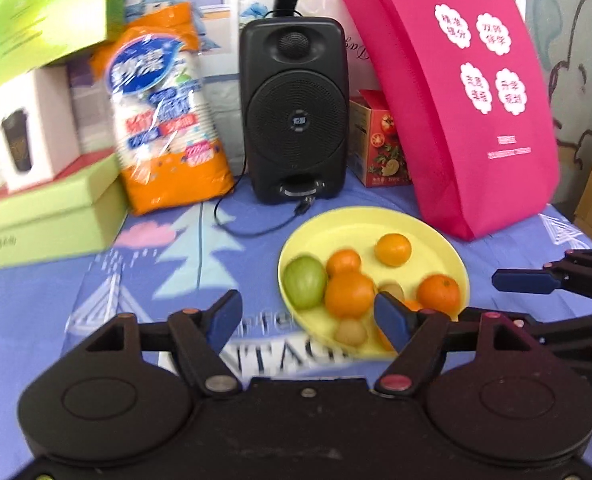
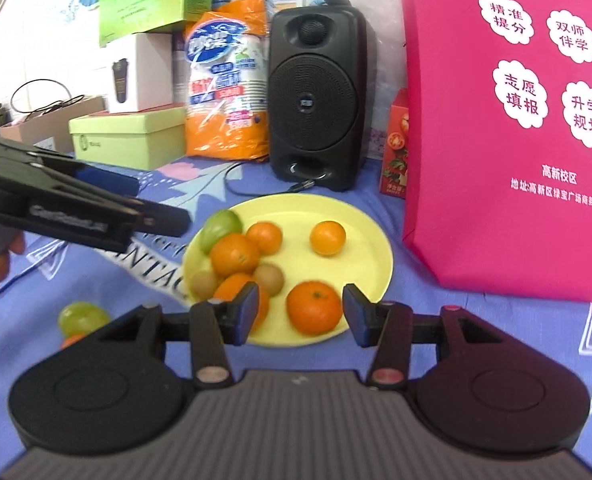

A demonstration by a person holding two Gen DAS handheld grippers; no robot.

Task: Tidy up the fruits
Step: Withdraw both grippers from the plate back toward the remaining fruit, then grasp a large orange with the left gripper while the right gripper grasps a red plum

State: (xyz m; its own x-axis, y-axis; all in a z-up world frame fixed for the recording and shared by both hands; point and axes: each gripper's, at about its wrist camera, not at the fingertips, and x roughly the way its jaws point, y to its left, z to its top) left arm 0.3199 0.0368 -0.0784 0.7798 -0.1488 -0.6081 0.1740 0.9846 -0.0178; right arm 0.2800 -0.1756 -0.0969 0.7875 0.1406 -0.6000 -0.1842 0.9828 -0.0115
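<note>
A yellow plate [image 1: 408, 224] [image 2: 368, 240] on the blue cloth holds several oranges, a green fruit [image 1: 305, 281] [image 2: 220, 225] and two kiwis. My left gripper [image 1: 308, 322] is open and empty, over the cloth at the plate's left front rim. My right gripper [image 2: 298, 314] is open, its fingers on either side of an orange [image 2: 314, 307] at the plate's near edge, not closed on it. A second green fruit [image 2: 81, 317] and an orange piece [image 2: 72, 340] lie on the cloth left of the plate.
A black speaker [image 1: 294, 108] [image 2: 316, 96] with a cable stands behind the plate. A pink bag [image 1: 468, 92] [image 2: 512, 128] stands at the right, a red carton [image 1: 380, 144] between them. An orange cup pack [image 1: 164, 116] and green boxes [image 1: 48, 220] stand at the left.
</note>
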